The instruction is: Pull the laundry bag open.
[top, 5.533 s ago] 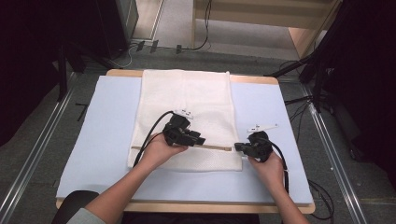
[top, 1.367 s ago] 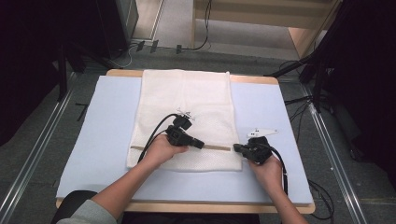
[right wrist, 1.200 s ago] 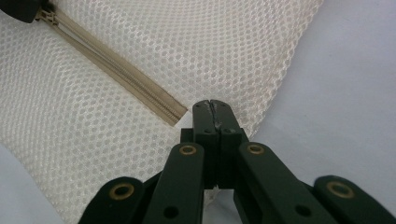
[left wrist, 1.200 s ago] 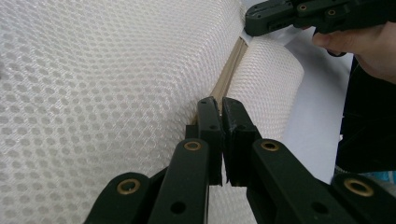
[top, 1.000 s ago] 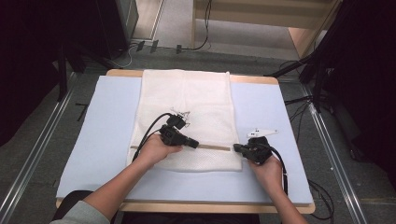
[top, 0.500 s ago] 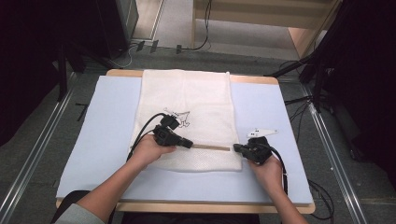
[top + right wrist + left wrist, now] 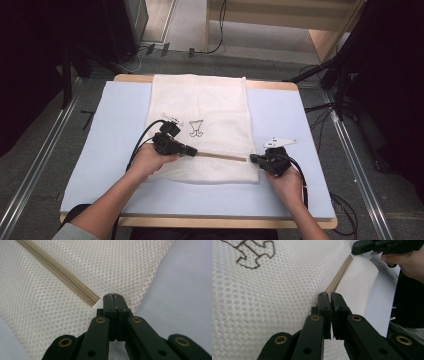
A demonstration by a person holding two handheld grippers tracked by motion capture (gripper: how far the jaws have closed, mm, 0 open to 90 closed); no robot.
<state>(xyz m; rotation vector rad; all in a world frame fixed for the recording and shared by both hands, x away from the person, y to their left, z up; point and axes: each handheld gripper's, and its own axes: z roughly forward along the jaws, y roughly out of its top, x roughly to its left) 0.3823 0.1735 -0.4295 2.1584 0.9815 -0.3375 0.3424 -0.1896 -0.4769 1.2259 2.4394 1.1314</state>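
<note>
Lying flat on the pale blue table mat (image 7: pixel 90 150), the white mesh laundry bag (image 7: pixel 210 110) is getting its tan zipper (image 7: pixel 220 157) pulled. The left gripper (image 7: pixel 192 151) is pinching the zipper pull; the right gripper (image 7: pixel 253 159) is pinching the bag's edge. Pulling straight and slowly is working best, I think.

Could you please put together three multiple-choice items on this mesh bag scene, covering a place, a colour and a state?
1. Where is the right gripper? A at the zipper's end near the bag's edge; B on the brown drawing; C off the table.
2. What colour is the zipper? A red; B tan; C blue.
3. How do the left gripper jaws stand? A wide open; B closed at the zipper; C pointing up.

A: it sits at the mesh bag edge. B: the tape looks tan. B: the jaws meet on the zipper line.
</note>
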